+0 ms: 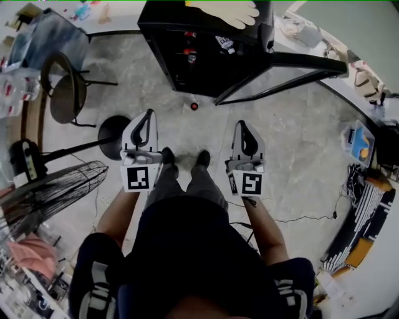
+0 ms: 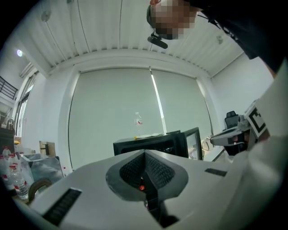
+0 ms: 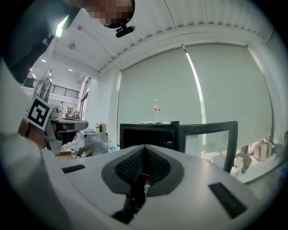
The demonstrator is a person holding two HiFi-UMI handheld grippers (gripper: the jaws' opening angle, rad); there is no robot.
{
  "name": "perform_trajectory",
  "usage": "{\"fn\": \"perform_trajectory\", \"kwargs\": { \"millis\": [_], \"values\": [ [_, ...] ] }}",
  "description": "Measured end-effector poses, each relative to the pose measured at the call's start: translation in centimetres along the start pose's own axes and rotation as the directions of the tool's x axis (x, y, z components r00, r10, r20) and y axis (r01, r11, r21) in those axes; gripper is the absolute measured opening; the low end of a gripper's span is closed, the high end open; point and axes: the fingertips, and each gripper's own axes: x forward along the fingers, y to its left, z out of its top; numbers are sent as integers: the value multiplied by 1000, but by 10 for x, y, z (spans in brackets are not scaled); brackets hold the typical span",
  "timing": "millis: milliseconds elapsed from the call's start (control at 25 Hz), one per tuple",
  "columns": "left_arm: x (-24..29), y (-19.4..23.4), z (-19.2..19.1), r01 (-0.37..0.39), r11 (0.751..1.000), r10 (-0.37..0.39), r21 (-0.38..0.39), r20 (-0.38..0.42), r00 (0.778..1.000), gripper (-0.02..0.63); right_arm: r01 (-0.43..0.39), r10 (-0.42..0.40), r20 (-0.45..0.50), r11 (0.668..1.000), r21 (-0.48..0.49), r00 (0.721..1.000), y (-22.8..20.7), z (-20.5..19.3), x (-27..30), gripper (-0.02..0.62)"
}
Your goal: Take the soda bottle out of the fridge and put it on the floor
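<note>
- Far left, head view only: a wire-grille fan and a round-seated chair stand on the mottled grey floor.
- The left tool is held low before the person's waist, tips pointing forward toward the fridge. The left gripper view shows its ribbed dark pads pressed together with nothing gripped.
- The soda bottle stands upright on the floor, between the two tools and the fridge, close to the fridge front. From above only its red cap shows. Both gripper views catch it small, through the slit below the closed pads.
- The right tool is level with the left one and points the same way. In its own view the jaws are fully together and empty.
- The fridge is a black box. Its glass door, in a black frame, is swung open to the right.
- Only the gripper views show a clear bottle with a red label standing on the fridge top.
</note>
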Motion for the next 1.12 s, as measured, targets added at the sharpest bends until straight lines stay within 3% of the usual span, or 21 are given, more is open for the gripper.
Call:
{"fn": "perform_trajectory", "kwargs": {
  "millis": [320, 600, 1120],
  "values": [
    [-29, 1, 36, 6, 1000, -6, 1, 6, 1000, 25, 31, -31, -27, 1000, 4, 999, -1, 31, -38, 18],
    [-37, 7, 47, -4, 1000, 4, 1, 13, 1000, 25, 56, -58, -28, 995, -78, 998, -3, 46, -44, 18],
    [-41, 12, 58, -16, 1000, 16, -8, 23, 1000, 25, 79, -81, -20, 991, -104, 997, 1, 70, -46, 18]
  ]
}}
